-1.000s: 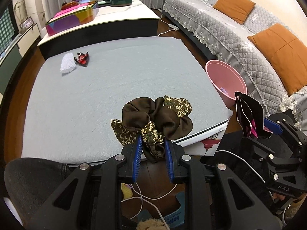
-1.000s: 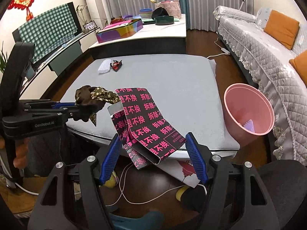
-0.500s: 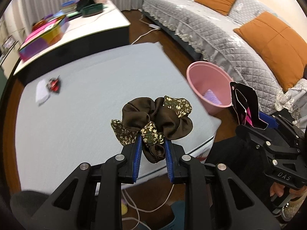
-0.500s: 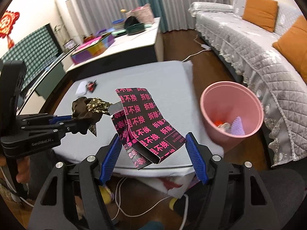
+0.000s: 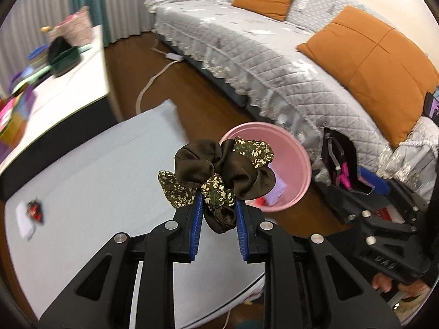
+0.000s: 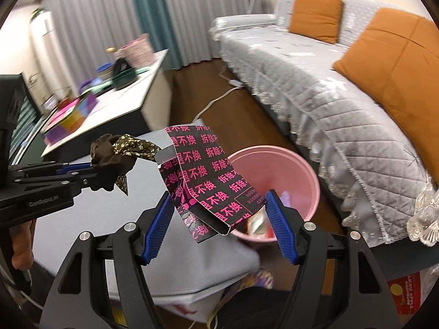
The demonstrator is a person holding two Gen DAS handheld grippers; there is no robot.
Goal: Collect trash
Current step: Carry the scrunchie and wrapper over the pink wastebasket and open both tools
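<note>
My left gripper [image 5: 219,201] is shut on a brown scrunchie [image 5: 219,170] with gold-flowered patches, held in the air in front of the pink bin [image 5: 295,150]. In the right wrist view the same scrunchie [image 6: 118,159] hangs at the left. My right gripper [image 6: 219,205] is shut on a black carton printed with pink characters [image 6: 208,181], its jaws wide across it, just before the pink bin [image 6: 296,170]. The bin stands on the wooden floor beside the low grey table [image 5: 96,178] and holds some scraps. A red wrapper [image 5: 34,209] lies on a white pad at the table's far left.
A grey quilted sofa [image 5: 274,54] with orange cushions runs behind the bin. A white counter [image 5: 60,87] with bowls and a colourful box stands beyond the table. A white cable [image 5: 153,79] lies on the floor. A hand [image 6: 23,249] grips the left tool's handle.
Both grippers have swung right, away from the table's middle toward the pink bin, each still gripping its item. The bin now sits right behind the scrunchie and the carton.
</note>
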